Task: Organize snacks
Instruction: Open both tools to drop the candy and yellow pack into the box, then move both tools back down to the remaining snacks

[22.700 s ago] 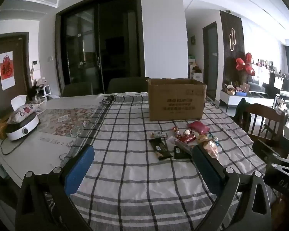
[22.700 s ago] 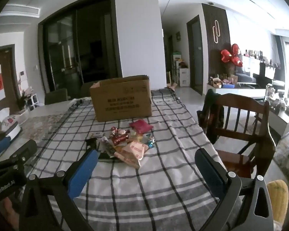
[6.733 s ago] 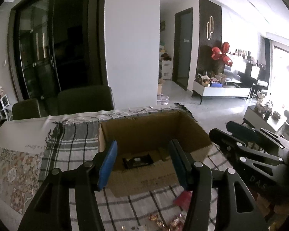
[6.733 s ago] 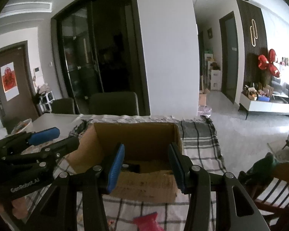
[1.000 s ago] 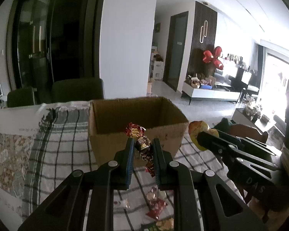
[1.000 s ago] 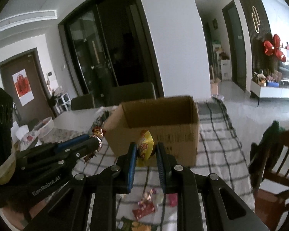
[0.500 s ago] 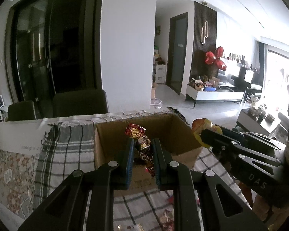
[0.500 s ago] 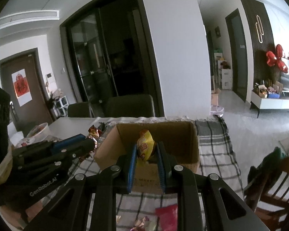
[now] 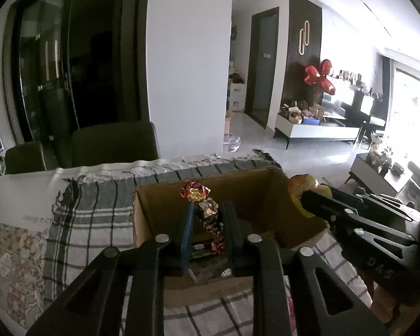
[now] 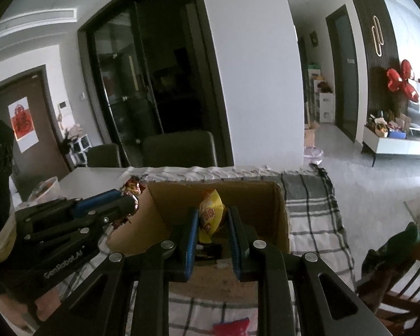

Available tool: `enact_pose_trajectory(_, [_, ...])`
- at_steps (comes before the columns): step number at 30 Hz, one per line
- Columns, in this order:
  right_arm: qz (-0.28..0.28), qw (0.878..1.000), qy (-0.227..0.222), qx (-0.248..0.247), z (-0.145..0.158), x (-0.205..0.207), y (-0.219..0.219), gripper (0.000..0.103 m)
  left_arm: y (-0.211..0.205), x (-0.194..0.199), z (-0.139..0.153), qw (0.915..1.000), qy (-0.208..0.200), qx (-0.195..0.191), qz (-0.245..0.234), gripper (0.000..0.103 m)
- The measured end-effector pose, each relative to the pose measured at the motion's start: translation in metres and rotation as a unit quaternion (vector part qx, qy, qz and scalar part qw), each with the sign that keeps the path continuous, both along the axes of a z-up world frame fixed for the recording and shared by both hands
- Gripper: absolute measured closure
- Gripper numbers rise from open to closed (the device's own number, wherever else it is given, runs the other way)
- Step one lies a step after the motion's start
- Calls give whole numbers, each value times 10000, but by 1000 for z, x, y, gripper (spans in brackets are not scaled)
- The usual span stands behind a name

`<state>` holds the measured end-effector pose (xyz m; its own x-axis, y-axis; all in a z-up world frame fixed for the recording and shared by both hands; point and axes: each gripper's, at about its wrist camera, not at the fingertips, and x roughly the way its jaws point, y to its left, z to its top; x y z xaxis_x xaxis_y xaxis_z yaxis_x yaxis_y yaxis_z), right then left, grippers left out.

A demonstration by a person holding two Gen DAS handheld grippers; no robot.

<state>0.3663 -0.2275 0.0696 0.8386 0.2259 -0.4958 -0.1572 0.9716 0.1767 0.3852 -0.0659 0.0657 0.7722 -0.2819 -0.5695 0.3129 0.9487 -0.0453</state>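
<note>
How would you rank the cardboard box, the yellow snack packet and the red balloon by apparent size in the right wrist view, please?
1. cardboard box, clearly largest.
2. yellow snack packet, held by the right gripper.
3. red balloon, slightly smaller looking; it hangs far behind, so this ranking is unsure.

"What do the claws look like?"

"The left claw (image 9: 207,218) is black, with two long black arms and round silver screws. One finger has a blue pad (image 9: 187,232)."

"And the other one?"

"The right claw (image 10: 211,221) is black too, with blue pads (image 10: 191,240) and silver screws. From the left side you can read white letters, DAS, on it."

"Any more words?"

"Yes. The left claw's side says GenRobot.AI in white."
</note>
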Motion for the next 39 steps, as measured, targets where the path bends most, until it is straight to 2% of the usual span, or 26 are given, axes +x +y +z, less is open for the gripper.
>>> enact_pose_trajectory(1, [-60,10000,31,-21,-2,3,0,80,1,2,-1,10000,-7,-2,41,68])
enact_pose_trajectory(2, [-103,9999,67,-35,-3,6,-1,74,2,2,-2,10000,-31,8,84,62])
enact_pose_trajectory(3, [-156,9998,102,-46,-4,8,-2,63,4,1,-2,9999,-63,30,131,60])
enact_pose_trajectory(5, [-241,9996,101,-100,-5,6,-2,59,6,-2,-1,9998,-93,56,165,57])
enact_pose_trajectory(8, [-270,9994,91,-189,-4,-1,1,59,10,-13,2,9997,-166,73,174,52])
enact_pose_trajectory(24, [-122,9996,-177,-176,7,-71,21,59,33,-88,17,9990,-427,-8,148,52])
enact_pose_trajectory(32, [-76,9998,-102,-165,-4,-99,27,59,41,-119,5,9988,-474,79,80,52])
enact_pose_trajectory(39, [-105,9997,116,-207,-21,-122,28,59,36,-141,-19,9997,-172,-2,-185,52])
